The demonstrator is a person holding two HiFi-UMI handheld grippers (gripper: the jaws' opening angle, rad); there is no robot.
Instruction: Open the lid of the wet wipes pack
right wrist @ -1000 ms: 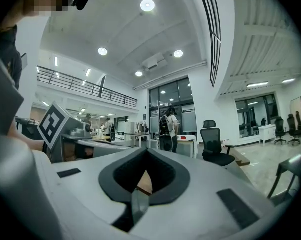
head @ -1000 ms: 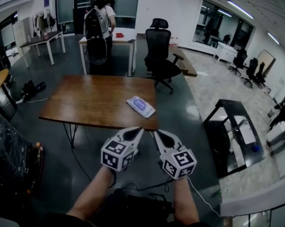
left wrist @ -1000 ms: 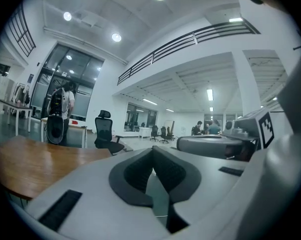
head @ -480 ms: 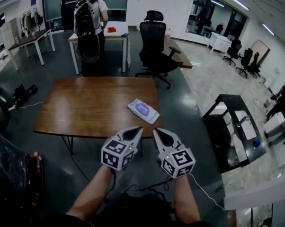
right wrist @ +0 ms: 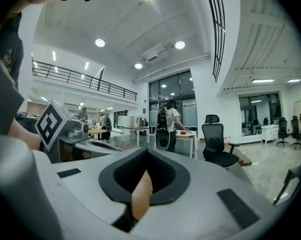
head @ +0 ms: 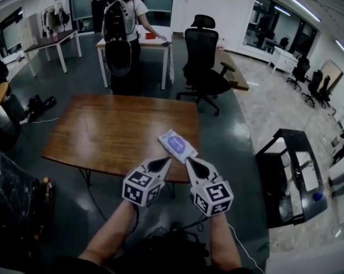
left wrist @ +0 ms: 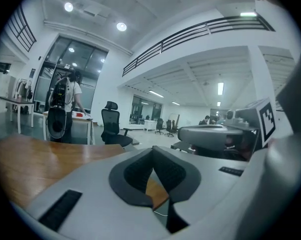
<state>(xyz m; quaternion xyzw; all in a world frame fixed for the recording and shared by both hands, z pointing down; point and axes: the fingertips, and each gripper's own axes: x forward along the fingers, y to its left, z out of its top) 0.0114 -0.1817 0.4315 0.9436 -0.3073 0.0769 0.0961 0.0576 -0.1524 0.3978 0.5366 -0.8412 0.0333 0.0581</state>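
Pack [head: 177,144]: flat, soft, oblong, white wrapper. Oval lid [head: 175,142] in blue-violet at middle of top face, lay flush, shut. Pack lay flat, face up, on brown wooden surface [head: 103,130], near its right front corner, close to right edge. Long axis skewed to surface edges, ran from far left to near right.
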